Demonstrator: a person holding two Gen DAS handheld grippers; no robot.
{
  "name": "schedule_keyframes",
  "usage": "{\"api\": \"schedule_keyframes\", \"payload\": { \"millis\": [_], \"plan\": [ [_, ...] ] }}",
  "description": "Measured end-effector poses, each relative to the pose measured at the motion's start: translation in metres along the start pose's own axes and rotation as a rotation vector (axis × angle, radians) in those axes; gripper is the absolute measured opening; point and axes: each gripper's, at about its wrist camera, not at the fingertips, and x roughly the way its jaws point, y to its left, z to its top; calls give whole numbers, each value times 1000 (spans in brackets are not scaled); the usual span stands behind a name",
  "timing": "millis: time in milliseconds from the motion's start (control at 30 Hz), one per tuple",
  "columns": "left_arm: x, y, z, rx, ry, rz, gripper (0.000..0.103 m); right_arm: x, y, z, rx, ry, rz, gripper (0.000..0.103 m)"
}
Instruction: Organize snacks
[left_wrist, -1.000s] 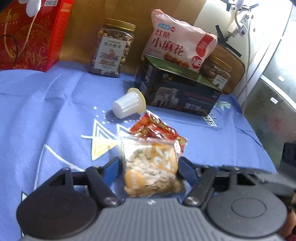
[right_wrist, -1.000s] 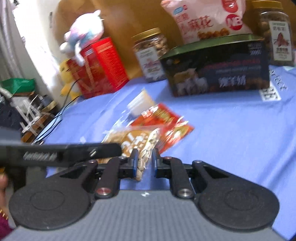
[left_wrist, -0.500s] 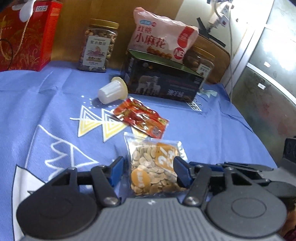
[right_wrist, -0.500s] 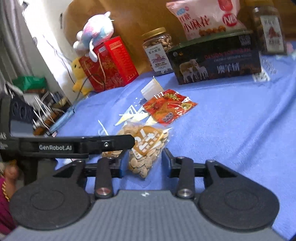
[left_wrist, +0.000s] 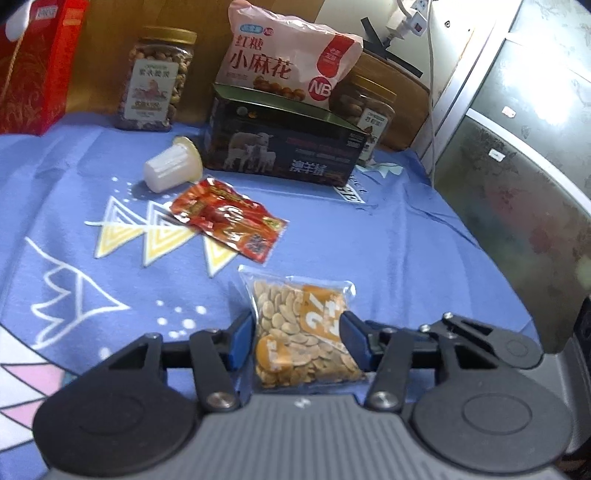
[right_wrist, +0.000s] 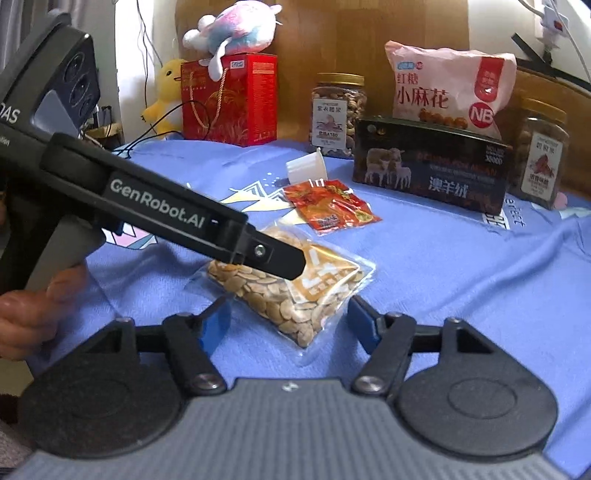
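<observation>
A clear bag of pumpkin seeds (left_wrist: 301, 332) with an orange label lies on the blue cloth. My left gripper (left_wrist: 297, 336) straddles it, with the blue pads touching both sides. In the right wrist view the same bag (right_wrist: 291, 288) lies in front of my right gripper (right_wrist: 290, 321), which is open and empty just short of it; the left gripper's black finger (right_wrist: 273, 256) reaches over the bag. A red snack packet (left_wrist: 229, 218) lies further back, also in the right wrist view (right_wrist: 330, 208). A white jelly cup (left_wrist: 171, 170) lies on its side.
At the back stand a dark sheep-print box (left_wrist: 284, 147), a pink snack bag (left_wrist: 291, 66) on it, two nut jars (left_wrist: 157, 81) (right_wrist: 541, 151), and a red gift box (right_wrist: 229, 98) with plush toys. A grey cabinet (left_wrist: 517, 155) is on the right.
My right gripper has opened, let go of the seed bag and pulled back. The bag now lies flat on the cloth, nearer than the red packet, with the left gripper around it.
</observation>
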Motion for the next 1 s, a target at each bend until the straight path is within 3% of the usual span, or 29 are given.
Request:
{"api": "schedule_keyframes", "payload": {
  "millis": [67, 333, 633, 700, 767, 1000],
  "plan": [
    [3, -5, 1, 6, 4, 1, 49, -2, 1, -2, 3, -12, -12, 57],
    [12, -24, 10, 60, 12, -22, 44, -16, -5, -7, 58, -51, -69, 53],
    [4, -49, 46, 135, -68, -69, 43, -26, -20, 8, 36, -148, -158, 50],
    [6, -52, 57, 147, -69, -88, 43, -26, -25, 14, 30, -177, -187, 38],
    [10, -53, 68, 137, -48, -154, 37, -25, -35, 25, 37, -215, -211, 21],
    [30, -52, 94, 187, -74, -124, 36, -12, -69, 53, 66, -252, -184, 22]
  ]
}}
